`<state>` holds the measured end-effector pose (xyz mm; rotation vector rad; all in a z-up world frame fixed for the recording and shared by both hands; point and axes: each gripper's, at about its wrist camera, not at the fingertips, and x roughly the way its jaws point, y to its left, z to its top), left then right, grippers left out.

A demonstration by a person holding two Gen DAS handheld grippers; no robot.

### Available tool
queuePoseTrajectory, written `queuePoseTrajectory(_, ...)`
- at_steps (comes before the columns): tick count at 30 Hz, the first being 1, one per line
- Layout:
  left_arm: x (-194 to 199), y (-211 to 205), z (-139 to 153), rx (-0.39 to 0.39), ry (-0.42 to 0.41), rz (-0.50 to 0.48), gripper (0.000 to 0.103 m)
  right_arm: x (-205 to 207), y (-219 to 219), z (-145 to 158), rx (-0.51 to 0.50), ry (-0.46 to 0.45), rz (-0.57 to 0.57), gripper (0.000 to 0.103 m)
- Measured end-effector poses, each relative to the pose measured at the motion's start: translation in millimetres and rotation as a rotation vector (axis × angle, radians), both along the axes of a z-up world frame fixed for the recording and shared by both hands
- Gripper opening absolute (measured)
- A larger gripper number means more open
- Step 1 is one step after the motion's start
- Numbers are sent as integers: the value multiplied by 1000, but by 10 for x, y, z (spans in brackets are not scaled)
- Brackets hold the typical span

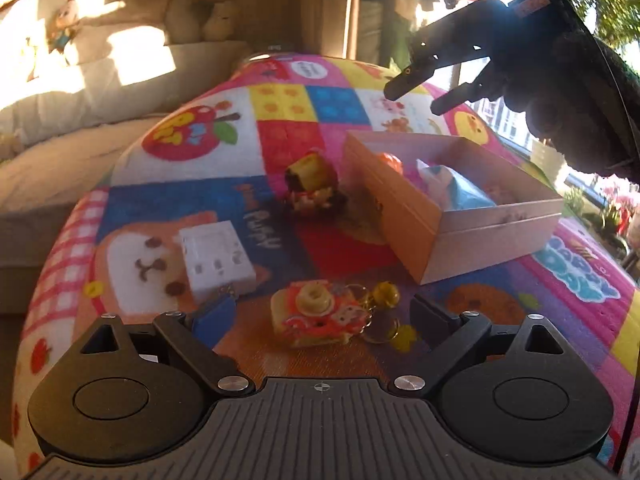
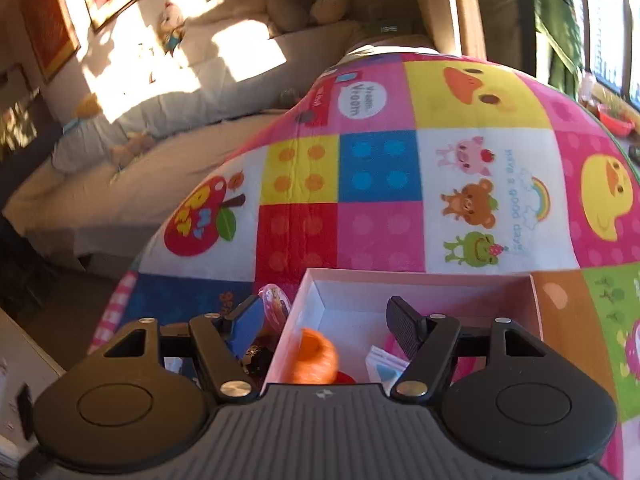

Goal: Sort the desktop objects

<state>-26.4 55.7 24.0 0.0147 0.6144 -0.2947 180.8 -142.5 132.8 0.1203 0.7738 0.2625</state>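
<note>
An open cardboard box [image 1: 436, 236] stands on the colourful mat and holds an orange toy [image 1: 390, 161] and a blue-white packet [image 1: 448, 184]. A toy camera keychain [image 1: 316, 316] with a yellow bell lies between the fingers of my open left gripper [image 1: 324, 316], untouched. A white charger block [image 1: 218, 258] lies to its left. A yellow-brown toy [image 1: 312, 182] sits beside the box's left wall. My right gripper [image 2: 328, 328] is open and empty, hovering over the box [image 2: 400, 280], above the orange toy [image 2: 316, 356]. It also shows in the left wrist view [image 1: 424, 94].
The patchwork mat [image 2: 380, 168] covers a round table; its edge curves off at left. A sofa with plush toys [image 2: 308, 0] stands behind. A window with plants is at the right [image 1: 612, 200].
</note>
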Motion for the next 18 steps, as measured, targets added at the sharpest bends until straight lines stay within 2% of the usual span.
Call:
queuePoseTrajectory(3,17,-3,-99,-40,7,-8,98,43,398,9,-95,-16,86,69)
queuePoseTrajectory(6,17,-34,-145,-47,9,-24,98,205,848,-84,-178,11,158,69)
queuePoseTrajectory(12,-36,-42,-159,-55,-20,-25,100,662,1444,-544,-427,38,165,69)
queuePoseTrajectory(13,-40,-39,-159,-57,-22,-27,100,714,1492,-626,-455,59,166,67)
queuePoseTrajectory(15,-45,-32,-158,-66,-22,-32,100,779,1567,-780,-507,117,174,48)
queuePoseTrajectory(16,-47,-31,-156,-67,-24,-32,100,777,1581,-822,-519,147,187,42)
queuePoseTrajectory(18,-53,-30,-155,-69,-27,-30,100,678,1569,-779,-494,122,197,42)
